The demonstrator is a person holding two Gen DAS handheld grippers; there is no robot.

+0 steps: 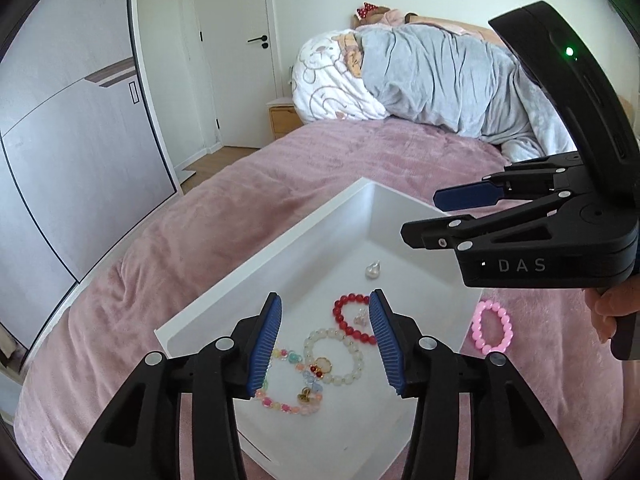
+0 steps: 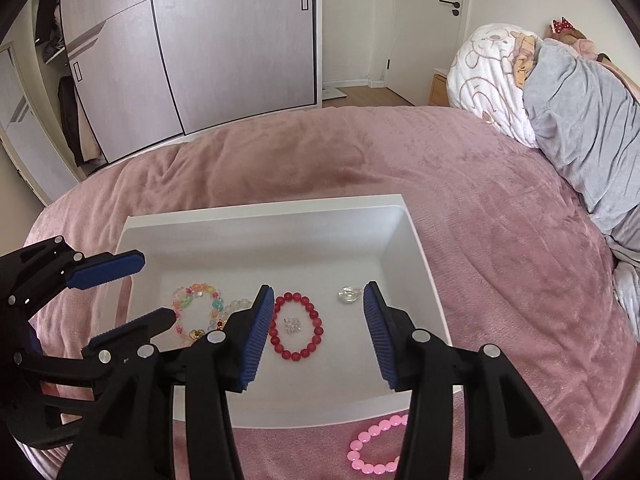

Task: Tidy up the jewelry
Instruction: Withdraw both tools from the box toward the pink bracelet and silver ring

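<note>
A white tray [image 1: 260,256] [image 2: 264,206] lies on a pink bedspread. Inside it are a red bead bracelet [image 1: 347,300] [image 2: 298,298] around a small crystal piece [image 1: 361,317] [image 2: 292,325], a cream bead bracelet [image 1: 352,374] [image 2: 240,304], a multicoloured bracelet [image 1: 288,406] [image 2: 196,290] and a pearly clear piece [image 1: 372,270] [image 2: 349,294]. A pink bracelet [image 1: 476,326] [image 2: 356,446] rests on the bedspread just outside the tray's near edge. My left gripper [image 1: 326,344] [image 2: 156,286] hovers open above the bracelets, holding nothing. My right gripper [image 2: 318,338] [image 1: 436,216] hangs open over the tray, also holding nothing.
The pink bedspread [image 2: 360,152] spreads out all around the tray. A grey blanket [image 1: 452,80] and a white quilt [image 1: 332,76] are heaped at the bed's head. Sliding wardrobe doors [image 2: 224,52], a door [image 1: 236,48] and a wooden nightstand [image 1: 282,120] stand beyond. A hand [image 1: 604,312] grips the right gripper's handle.
</note>
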